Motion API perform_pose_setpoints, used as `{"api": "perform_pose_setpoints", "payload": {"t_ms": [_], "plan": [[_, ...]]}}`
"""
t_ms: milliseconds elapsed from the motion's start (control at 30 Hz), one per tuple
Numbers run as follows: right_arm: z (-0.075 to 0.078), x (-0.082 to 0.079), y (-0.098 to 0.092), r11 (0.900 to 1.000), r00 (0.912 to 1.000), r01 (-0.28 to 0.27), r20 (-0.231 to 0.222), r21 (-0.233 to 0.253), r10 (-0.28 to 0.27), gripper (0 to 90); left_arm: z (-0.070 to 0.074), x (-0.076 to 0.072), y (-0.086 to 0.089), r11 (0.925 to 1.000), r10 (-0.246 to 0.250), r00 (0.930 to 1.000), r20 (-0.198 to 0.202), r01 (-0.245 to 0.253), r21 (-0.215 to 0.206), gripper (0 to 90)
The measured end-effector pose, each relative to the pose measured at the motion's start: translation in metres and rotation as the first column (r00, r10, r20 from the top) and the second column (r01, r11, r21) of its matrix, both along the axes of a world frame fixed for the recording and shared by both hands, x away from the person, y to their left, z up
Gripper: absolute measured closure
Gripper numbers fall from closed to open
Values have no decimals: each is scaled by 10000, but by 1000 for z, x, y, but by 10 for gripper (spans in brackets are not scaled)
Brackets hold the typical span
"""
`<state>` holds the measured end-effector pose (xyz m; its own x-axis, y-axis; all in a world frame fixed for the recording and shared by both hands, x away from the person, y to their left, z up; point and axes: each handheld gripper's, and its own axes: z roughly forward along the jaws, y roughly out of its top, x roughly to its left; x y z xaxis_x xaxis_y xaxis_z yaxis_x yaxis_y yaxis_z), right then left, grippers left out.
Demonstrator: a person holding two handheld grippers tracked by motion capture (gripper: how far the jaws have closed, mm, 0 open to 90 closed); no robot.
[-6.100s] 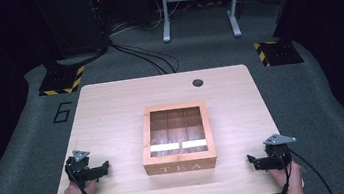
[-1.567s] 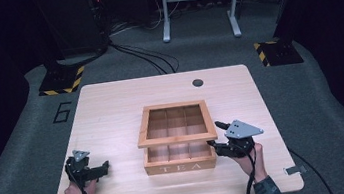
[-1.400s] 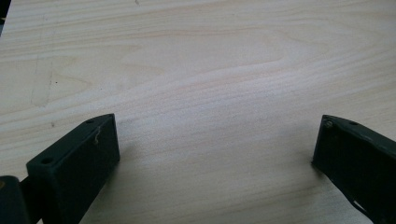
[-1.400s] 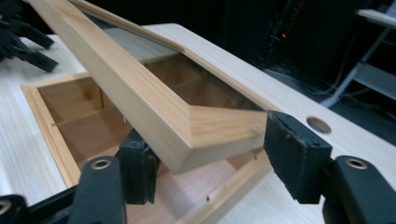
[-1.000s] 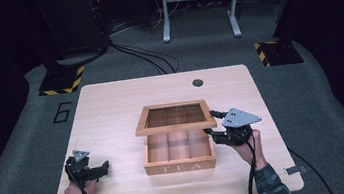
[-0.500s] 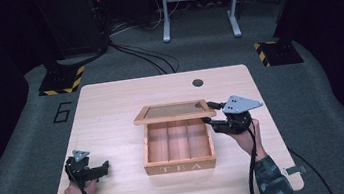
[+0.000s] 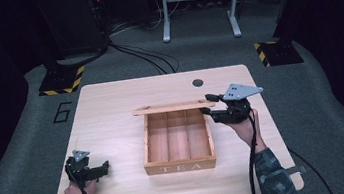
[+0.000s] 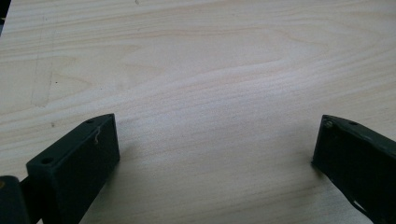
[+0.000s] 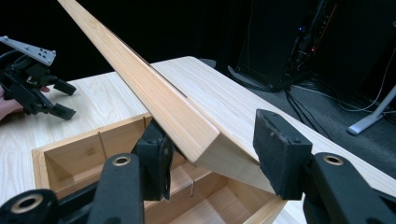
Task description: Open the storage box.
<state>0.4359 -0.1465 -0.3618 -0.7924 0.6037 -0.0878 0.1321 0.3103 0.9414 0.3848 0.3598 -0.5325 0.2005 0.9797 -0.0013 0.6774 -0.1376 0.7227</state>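
Lid [image 7: 174, 107] now raised, seemingly between right gripper [image 7: 206, 104] jaws.

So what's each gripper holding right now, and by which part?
The right gripper has the tea box lid between its jaws at the right corner of its raised front edge. The left gripper is open over the table, empty.
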Motion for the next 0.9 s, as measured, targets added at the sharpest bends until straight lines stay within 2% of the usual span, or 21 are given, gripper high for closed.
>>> {"api": "perform_pose_setpoints", "payload": {"t_ms": [300, 400, 900], "plan": [[6, 11, -1, 9998, 9999, -52, -132, 176, 55, 496, 0, 0, 0, 10000, -3, 10000, 14, 3, -4, 2], [9, 14, -1, 9995, 9993, 26, -363, 329, -14, 497, 0, 0, 0, 10000, -4, 10000, 15, 4, -5, 2], [20, 33, -2, 9990, 9966, -17, -822, 449, 54, 522, 0, 0, 0, 10000, -3, 10000, -14, 3, 8, 2]]}}
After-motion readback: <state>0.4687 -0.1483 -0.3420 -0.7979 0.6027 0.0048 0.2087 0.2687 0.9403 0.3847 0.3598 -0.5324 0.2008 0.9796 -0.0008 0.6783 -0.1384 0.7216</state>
